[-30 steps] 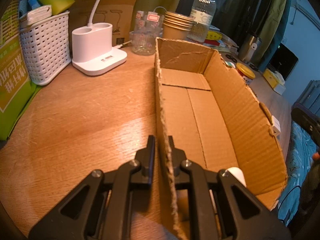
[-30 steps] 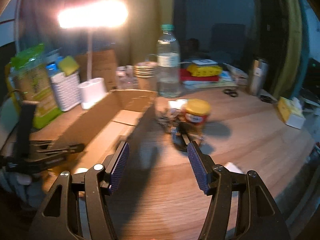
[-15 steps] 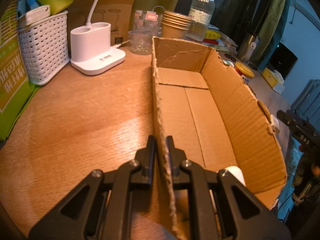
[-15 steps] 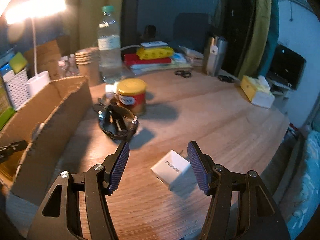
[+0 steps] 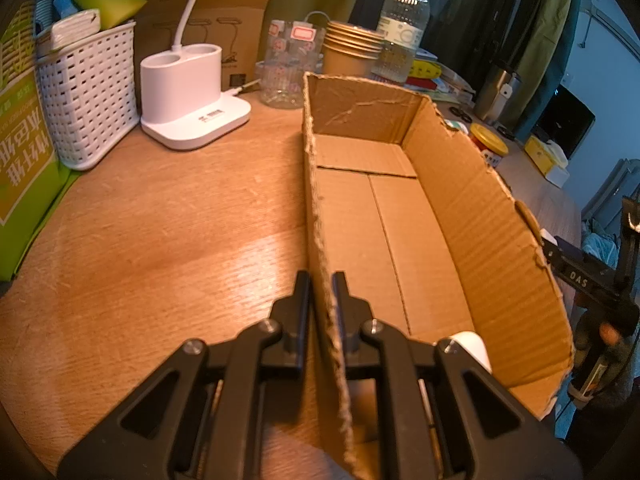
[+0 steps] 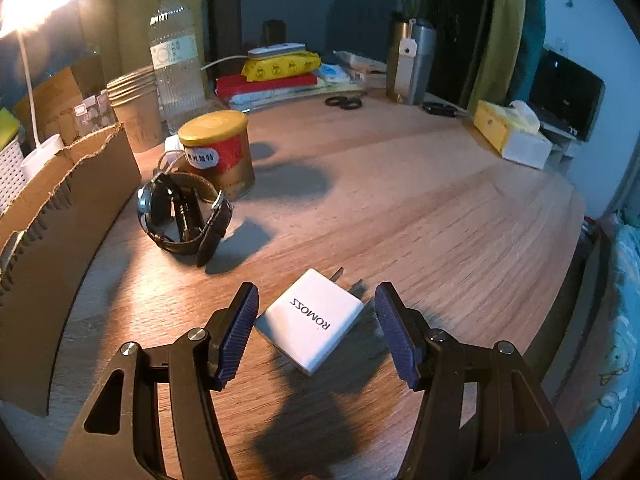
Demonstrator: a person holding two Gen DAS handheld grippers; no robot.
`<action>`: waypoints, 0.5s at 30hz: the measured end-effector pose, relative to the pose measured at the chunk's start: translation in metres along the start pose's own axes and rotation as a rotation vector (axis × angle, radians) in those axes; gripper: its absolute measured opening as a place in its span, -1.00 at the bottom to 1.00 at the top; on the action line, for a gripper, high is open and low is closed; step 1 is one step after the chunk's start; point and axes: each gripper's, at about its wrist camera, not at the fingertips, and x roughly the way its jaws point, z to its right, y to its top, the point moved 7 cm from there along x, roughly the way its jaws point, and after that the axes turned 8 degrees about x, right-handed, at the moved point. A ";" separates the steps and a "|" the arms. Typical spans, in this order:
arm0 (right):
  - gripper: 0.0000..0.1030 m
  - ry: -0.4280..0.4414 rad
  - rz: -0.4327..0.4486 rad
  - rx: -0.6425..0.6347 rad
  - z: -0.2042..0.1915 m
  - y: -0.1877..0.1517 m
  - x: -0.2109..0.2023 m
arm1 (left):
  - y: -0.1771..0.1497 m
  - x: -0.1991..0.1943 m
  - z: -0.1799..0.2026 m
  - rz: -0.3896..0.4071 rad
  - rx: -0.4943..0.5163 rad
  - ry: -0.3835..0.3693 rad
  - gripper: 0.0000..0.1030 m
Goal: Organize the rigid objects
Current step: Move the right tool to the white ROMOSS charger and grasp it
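My left gripper (image 5: 321, 285) is shut on the near long wall of an open cardboard box (image 5: 472, 216). A white rounded object (image 5: 474, 347) lies in the box's near end, half hidden behind my finger. In the right wrist view my right gripper (image 6: 316, 307) stands open, its blue pads on either side of a white ROMOSS charger (image 6: 314, 322) that lies on the wooden table with its prongs pointing away. The pads do not touch it. A wristwatch (image 6: 182, 216) and a red tin with a gold lid (image 6: 218, 152) sit further back beside the box wall (image 6: 60, 216).
White basket (image 5: 88, 92), white lamp base (image 5: 192, 108), paper cups (image 5: 350, 50) and water bottle (image 5: 402, 26) crowd the table behind the box. Books (image 6: 280, 80), scissors (image 6: 344, 102), a steel flask (image 6: 412, 64) and a tissue box (image 6: 514, 132) line the far edge.
My right gripper swung from the box toward the table's right part and came down over the white charger, which now lies between its pads. The left gripper kept its hold on the box wall.
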 end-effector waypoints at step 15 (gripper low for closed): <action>0.07 -0.010 0.027 -0.052 -0.011 -0.001 0.001 | -0.001 0.000 0.001 0.000 0.000 -0.001 -0.79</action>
